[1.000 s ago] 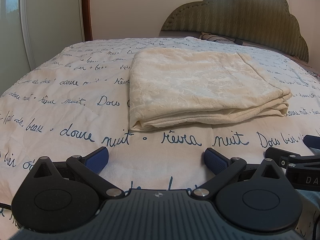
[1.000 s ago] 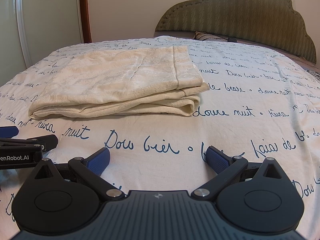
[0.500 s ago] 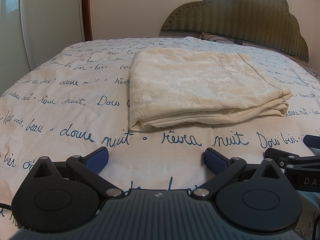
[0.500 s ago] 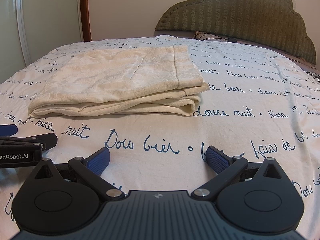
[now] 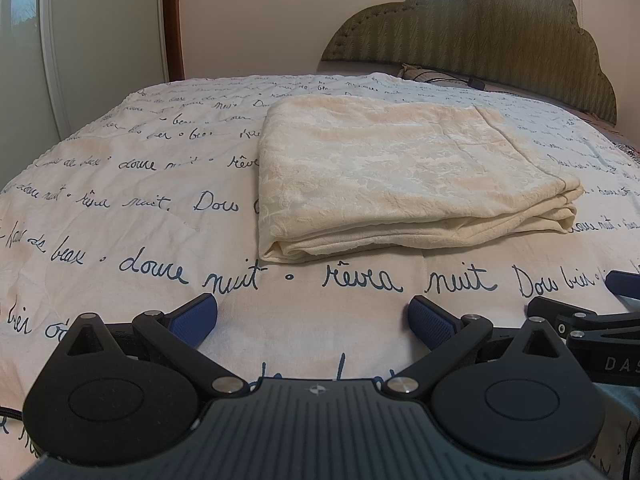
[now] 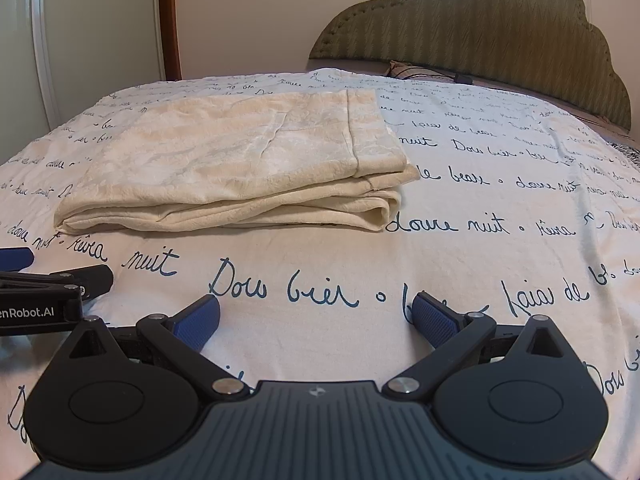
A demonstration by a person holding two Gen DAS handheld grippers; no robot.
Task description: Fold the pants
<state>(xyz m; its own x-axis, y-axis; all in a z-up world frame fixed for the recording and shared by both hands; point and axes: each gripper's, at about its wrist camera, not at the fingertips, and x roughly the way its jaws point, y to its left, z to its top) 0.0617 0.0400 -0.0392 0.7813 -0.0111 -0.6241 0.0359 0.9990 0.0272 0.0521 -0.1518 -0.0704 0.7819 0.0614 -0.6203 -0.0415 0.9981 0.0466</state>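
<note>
We judge the fold done: the pants (image 5: 404,172) lie as a flat layered stack mid-bed, well ahead of both tongs. Left gripper (image 5: 312,316) and right gripper (image 6: 316,316) rest wide open on the bedspread (image 6: 500,184), holding nothing. Legible: bedspread script "douce nuit", "rêve"; gripper labels "DAS", "enRobot.AI".

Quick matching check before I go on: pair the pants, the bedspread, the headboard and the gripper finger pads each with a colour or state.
Things:
1. pants
2. bedspread
3. headboard
4. finger pads

Descriptions:
A. olive green, quilted, at the far end
B. blue, spread apart
C. cream, folded into a flat stack
D. white with dark handwritten words

Pairs: 1-C, 2-D, 3-A, 4-B
</note>
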